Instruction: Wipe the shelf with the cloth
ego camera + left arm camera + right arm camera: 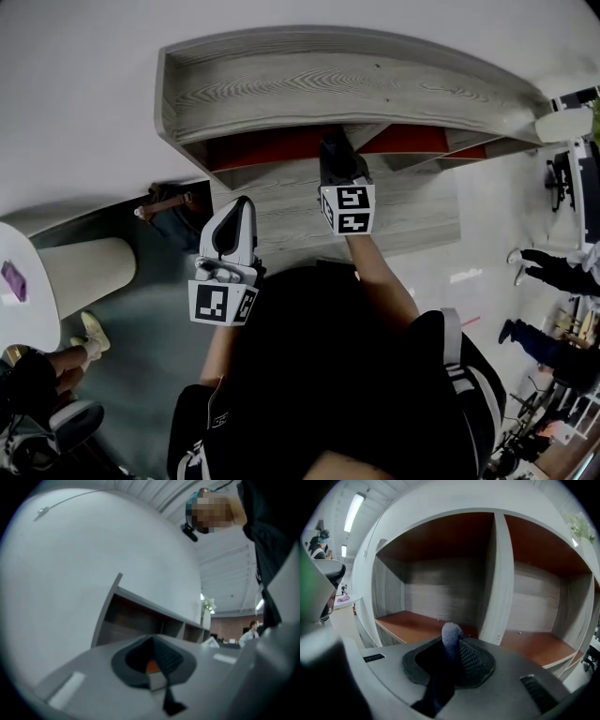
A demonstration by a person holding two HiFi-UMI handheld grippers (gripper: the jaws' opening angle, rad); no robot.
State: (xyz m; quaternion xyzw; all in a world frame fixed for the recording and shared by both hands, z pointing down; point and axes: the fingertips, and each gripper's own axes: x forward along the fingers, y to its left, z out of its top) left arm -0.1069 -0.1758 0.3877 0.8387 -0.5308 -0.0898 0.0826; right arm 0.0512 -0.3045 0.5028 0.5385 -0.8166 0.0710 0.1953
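Note:
The grey wood shelf unit (309, 89) has reddish-brown boards inside. My right gripper (331, 148) reaches into its middle opening. In the right gripper view the right gripper (452, 644) is shut on a blue-grey cloth (451, 637), whose tip sticks up between the jaws above the left compartment's board (415, 623), just left of a white divider (499, 588). My left gripper (241, 204) hangs back below the shelf's left part and touches nothing. In its own view the left gripper (153, 660) is shut with nothing held, pointing up at the shelf (140, 616) and white wall.
A lower grey shelf top (412, 211) lies under my right arm. At left are a white round table (23, 300), a pale cylinder (89, 272) and a dark bag (173, 214) on the floor. People stand at the right (553, 272).

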